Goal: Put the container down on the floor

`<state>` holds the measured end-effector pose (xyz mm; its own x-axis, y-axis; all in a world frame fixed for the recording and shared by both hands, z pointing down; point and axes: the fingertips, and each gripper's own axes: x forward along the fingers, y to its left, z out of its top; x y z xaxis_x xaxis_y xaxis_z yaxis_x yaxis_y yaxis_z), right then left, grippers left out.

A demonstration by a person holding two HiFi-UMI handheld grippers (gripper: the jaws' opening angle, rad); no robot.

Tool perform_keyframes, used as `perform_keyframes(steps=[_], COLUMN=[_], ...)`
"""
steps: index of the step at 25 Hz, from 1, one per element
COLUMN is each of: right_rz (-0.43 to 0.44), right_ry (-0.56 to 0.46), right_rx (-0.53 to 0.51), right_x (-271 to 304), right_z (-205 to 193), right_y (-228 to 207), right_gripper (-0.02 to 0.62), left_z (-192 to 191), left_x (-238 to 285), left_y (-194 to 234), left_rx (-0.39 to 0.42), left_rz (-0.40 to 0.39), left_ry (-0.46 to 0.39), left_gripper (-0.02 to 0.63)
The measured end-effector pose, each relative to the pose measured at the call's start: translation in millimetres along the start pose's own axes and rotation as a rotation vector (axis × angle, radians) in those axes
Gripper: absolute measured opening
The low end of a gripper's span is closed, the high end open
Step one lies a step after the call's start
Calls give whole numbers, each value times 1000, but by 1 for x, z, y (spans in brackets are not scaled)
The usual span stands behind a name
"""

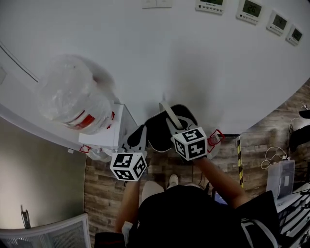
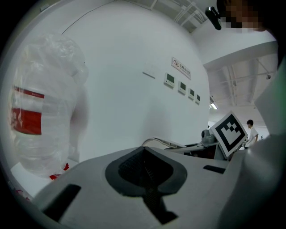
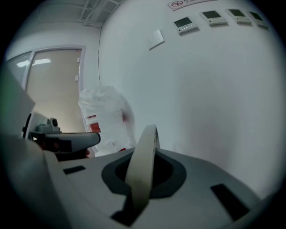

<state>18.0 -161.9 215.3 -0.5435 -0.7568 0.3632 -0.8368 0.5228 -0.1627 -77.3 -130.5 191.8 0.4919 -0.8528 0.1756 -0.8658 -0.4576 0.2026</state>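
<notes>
A black container (image 1: 162,128) hangs in front of me above the wood floor (image 1: 104,193), close to the white wall. Its cream band handle (image 1: 170,116) rises from it. My right gripper (image 1: 175,127) is shut on that handle. In the right gripper view the band (image 3: 142,165) stands on edge between the pressed jaws of the right gripper (image 3: 145,163). My left gripper (image 1: 138,138) is beside the container's left side. In the left gripper view the left gripper (image 2: 144,154) has its jaws together with nothing between them.
A large water bottle wrapped in clear plastic (image 1: 77,99) sits on a white box (image 1: 109,135) at the left, next to the left gripper. Wall control panels (image 1: 252,9) line the top right. Cables and grey equipment (image 1: 283,177) lie on the floor at the right.
</notes>
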Motion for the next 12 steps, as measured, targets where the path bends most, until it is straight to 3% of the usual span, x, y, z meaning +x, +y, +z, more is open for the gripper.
perform_keyframes(steps=[12], right_rz=[-31], right_ry=[17], right_rx=[43], right_x=[13], right_z=[-3], right_y=[-7], right_gripper=[32], left_z=[-7], left_x=[13], left_y=[9], left_rx=[-5], left_rz=[-31], left_ry=[50], left_gripper=[17])
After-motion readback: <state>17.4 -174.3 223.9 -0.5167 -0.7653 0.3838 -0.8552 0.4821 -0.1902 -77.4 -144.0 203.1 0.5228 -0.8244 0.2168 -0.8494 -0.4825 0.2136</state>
